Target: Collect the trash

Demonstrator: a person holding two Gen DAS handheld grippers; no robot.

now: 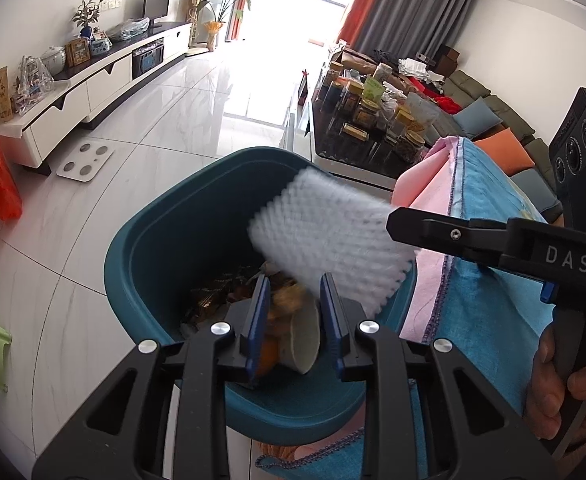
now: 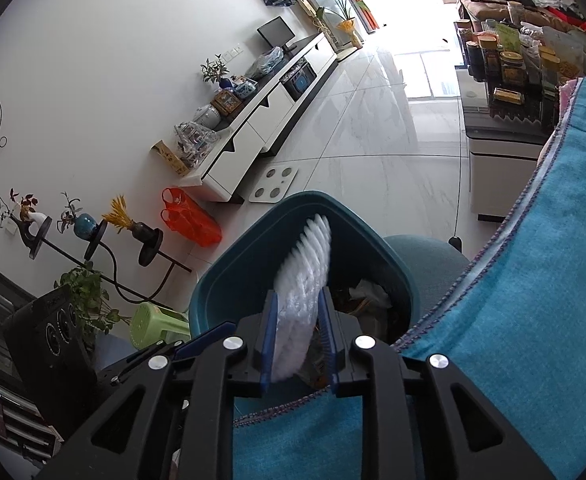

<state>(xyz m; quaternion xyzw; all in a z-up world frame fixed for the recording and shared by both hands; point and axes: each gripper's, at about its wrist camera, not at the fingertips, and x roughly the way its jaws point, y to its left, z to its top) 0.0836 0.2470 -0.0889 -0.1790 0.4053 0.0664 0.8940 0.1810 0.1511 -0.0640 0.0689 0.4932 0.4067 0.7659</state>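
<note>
- White foam netting (image 1: 325, 236), the ribbed sleeve kind used around fruit, hangs over the mouth of the teal plastic bin (image 1: 141, 248) in the left wrist view, pinched at its right edge by the right gripper (image 1: 397, 220) that reaches in from the side.
- It looks very light, soft and springy; I judge it will crush under any squeeze and cannot break, so an edge pinch is enough, though it may cling to a pad or drift as it drops.
- Down in the bin lie dark crinkled wrappers, orange peel-like scraps and a pale paper cup (image 1: 305, 336).
- Between the fingers of the left gripper (image 1: 295, 320), which stand a little apart, I see only that rubbish below; nothing seems clamped.
- A blue and pink stitched cloth (image 1: 485, 280) drapes beside the bin, and a hand (image 1: 561, 384) grips the right tool's handle.
- In the right wrist view the foam netting (image 2: 303, 288) stands edge-on between the blue pads of the right gripper (image 2: 299, 332), over the teal bin (image 2: 229, 284).
- The left-hand pad touches the foam; on the other side a thin gap shows, so the hold looks slack, not a firm clamp.
- Smooth bin walls, glossy marble floor tiles (image 2: 373, 152) and the woven blue cloth (image 2: 533, 280) surround it.
</note>
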